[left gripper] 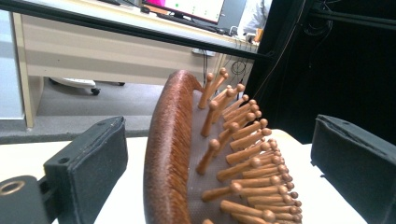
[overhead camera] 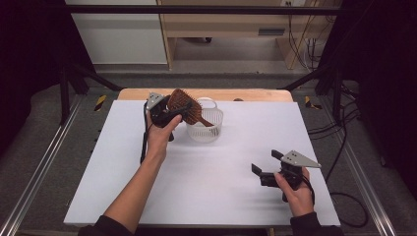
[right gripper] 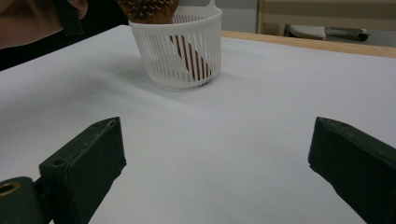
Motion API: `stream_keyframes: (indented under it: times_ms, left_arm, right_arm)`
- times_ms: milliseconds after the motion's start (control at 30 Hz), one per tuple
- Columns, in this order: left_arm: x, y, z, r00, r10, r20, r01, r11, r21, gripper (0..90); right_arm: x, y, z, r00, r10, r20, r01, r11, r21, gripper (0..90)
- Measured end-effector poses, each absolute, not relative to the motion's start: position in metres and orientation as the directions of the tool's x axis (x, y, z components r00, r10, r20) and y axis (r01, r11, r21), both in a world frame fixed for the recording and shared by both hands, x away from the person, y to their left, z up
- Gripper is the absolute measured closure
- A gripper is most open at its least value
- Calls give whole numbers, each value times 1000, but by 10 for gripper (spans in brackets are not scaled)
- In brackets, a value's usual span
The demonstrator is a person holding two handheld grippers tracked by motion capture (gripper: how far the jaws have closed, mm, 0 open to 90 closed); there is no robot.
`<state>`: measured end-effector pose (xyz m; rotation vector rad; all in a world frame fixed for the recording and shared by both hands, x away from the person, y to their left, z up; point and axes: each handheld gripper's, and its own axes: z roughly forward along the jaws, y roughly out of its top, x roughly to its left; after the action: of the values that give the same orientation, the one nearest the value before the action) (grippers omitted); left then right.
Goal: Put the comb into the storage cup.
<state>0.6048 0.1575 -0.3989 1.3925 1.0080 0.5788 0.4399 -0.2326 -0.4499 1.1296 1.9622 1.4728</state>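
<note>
Reaching forward over the white bench (overhead camera: 206, 177), your left gripper (overhead camera: 173, 112) sits raised at the white slatted basket (overhead camera: 205, 129), jaws spread either side of the brown wooden hairbrush (left gripper: 205, 158) and not clamping it. That brush stands tilted, handle down inside the basket, head above the rim. Your right gripper (overhead camera: 265, 169) rests low near the bench's right front, jaws released, nothing between them. No legible writing. Beyond the bench: a pale wooden desk (overhead camera: 236, 24) and cables.
</note>
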Motion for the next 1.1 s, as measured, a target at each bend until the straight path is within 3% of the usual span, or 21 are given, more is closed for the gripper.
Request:
stream_keyframes:
  times_ms: [1100]
  left_arm:
    - [590,165,-391,484,859,-165,178,88,980,30]
  right_arm:
    - [439,-231,-450,-575,809,121,343,105,933,38]
